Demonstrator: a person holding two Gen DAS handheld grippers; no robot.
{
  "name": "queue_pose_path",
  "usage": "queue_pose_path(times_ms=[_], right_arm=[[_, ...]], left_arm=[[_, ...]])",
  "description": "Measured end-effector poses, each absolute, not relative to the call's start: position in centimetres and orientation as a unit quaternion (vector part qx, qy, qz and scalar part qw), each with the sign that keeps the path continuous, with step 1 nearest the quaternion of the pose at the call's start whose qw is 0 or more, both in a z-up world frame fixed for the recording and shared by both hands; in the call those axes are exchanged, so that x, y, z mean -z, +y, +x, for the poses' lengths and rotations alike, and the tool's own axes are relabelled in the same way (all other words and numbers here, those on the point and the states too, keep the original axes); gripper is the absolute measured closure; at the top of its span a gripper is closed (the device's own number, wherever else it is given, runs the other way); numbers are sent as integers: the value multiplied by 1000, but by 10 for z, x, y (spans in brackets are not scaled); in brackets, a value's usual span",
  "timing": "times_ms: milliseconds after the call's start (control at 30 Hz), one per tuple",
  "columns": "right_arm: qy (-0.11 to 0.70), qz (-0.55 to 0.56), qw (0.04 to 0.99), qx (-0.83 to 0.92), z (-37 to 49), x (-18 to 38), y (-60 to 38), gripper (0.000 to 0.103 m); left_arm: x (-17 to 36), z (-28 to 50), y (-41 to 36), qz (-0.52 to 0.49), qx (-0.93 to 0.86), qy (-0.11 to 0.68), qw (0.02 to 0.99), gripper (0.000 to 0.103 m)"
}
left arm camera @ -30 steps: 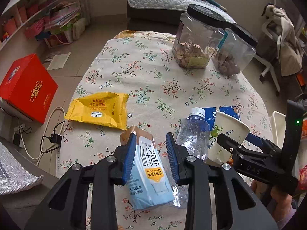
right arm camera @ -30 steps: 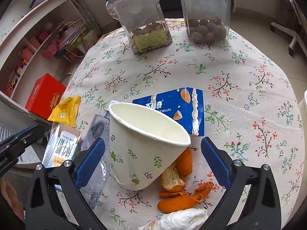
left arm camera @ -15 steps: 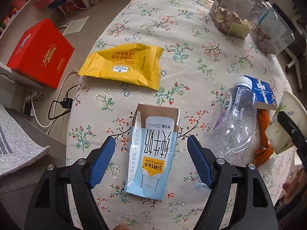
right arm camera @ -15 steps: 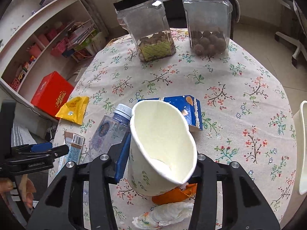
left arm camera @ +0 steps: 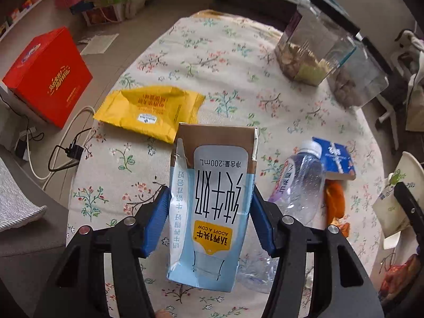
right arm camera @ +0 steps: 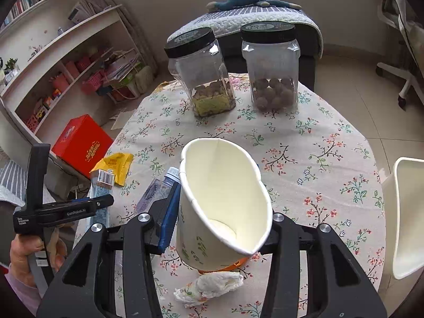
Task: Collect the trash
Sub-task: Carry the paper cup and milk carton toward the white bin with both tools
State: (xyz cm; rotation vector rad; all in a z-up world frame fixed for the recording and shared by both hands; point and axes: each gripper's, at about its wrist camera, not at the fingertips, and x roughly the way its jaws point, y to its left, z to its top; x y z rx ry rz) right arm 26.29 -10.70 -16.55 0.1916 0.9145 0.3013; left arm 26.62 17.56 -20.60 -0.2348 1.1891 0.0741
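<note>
In the left wrist view, my left gripper (left arm camera: 210, 217) is closing on the milk carton (left arm camera: 212, 201) at centre frame, pads against its sides. It could slip if squeezed crooked; the plastic bottle (left arm camera: 299, 185) is crowding its right.

In the right wrist view, my right gripper (right arm camera: 217, 225) is clamping the paper cup (right arm camera: 222, 209), squashed oval, at lower centre. It could buckle and drop. The white bin (right arm camera: 405, 217) is waiting at the right edge, and a crumpled tissue (right arm camera: 209, 286) is lying below.

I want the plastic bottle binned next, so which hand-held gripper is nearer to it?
Left. The left hand-held gripper, around the milk carton, is right beside the bottle. The right hand-held gripper holds the paper cup above the table.
</note>
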Motion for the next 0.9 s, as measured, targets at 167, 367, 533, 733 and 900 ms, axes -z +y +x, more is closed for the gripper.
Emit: queue_pose_path(times_ms=[167, 367, 533, 733, 900], right_arm=[[398, 73, 904, -136, 253, 150, -109, 59], [349, 46, 929, -114, 239, 131, -113, 59], [311, 29, 946, -85, 228, 120, -120, 58], [281, 9, 958, -55, 217, 112, -132, 58], [272, 2, 961, -48, 210, 108, -140, 58]], left_arm=[[157, 256, 151, -102, -31, 465, 879, 45], [120, 241, 115, -53, -42, 382, 922, 44], [108, 224, 88, -31, -72, 323, 943, 44], [109, 209, 59, -20, -83, 291, 953, 44], [109, 202, 45, -30, -81, 284, 955, 44]])
